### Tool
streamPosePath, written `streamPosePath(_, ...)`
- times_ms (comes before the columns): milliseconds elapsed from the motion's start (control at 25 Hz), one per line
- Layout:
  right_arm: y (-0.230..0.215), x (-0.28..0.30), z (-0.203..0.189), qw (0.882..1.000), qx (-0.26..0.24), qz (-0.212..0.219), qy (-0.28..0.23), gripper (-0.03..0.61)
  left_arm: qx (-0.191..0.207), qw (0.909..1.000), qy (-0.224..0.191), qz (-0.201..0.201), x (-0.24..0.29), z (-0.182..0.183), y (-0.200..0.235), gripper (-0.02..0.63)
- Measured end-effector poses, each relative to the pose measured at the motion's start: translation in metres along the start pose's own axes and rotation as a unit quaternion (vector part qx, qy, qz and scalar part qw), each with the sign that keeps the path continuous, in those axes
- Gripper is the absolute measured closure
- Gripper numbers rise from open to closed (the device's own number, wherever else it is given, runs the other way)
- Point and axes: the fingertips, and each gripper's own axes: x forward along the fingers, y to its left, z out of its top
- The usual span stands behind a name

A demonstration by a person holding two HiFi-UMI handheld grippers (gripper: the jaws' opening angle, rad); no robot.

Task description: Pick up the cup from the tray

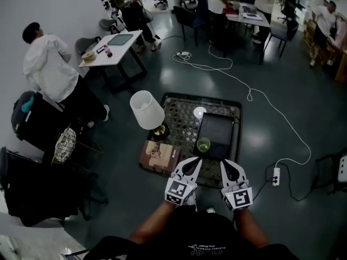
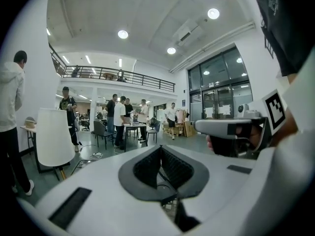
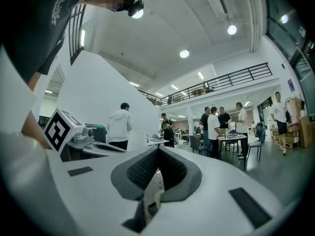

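Observation:
A small green cup (image 1: 204,144) stands on the near left corner of a black tray (image 1: 217,129), which lies on a low patterned table (image 1: 181,121). Both grippers are held side by side just short of the table's near edge, pointing at the tray. My left gripper (image 1: 196,162) is below and slightly left of the cup, its jaws shut and empty (image 2: 160,149). My right gripper (image 1: 226,164) is below the tray's near edge, its jaws also together with nothing between them (image 3: 157,151). Neither gripper view shows the cup.
A lamp with a white shade (image 1: 147,110) stands on the table's left side, a brown box (image 1: 160,155) at its near left corner, and a small white round thing (image 1: 200,112) lies beyond the tray. Cables and a power strip (image 1: 276,176) lie on the floor to the right. People stand around desks farther off.

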Motion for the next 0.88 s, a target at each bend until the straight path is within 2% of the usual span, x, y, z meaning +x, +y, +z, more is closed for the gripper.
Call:
streamPosePath(360,-0.001,0.037,-0.012,0.999,-0.010,-0.039,0.020,0.571,-0.018,0.9990,0.014,-0.039,0.012,-0.020,0.035,0.603)
streamPosePath(560,0.005,0.045,-0.015,0.999,-0.007,-0.042,0.026,0.571,-0.022,0.9983,0.017,-0.052,0.019,-0.030,0.039,0.603)
streamPosePath(720,0.006,0.051,-0.025,0.999,-0.012,-0.036,0.033,0.571,-0.056,0.9963,0.011,-0.064,0.027,-0.036,0.041,0.603)
streamPosePath(880,0.002,0.058,-0.029,0.999,-0.004,-0.033,0.043,0.571,-0.052,0.9969,0.012,-0.058,0.035,-0.040,0.045,0.603)
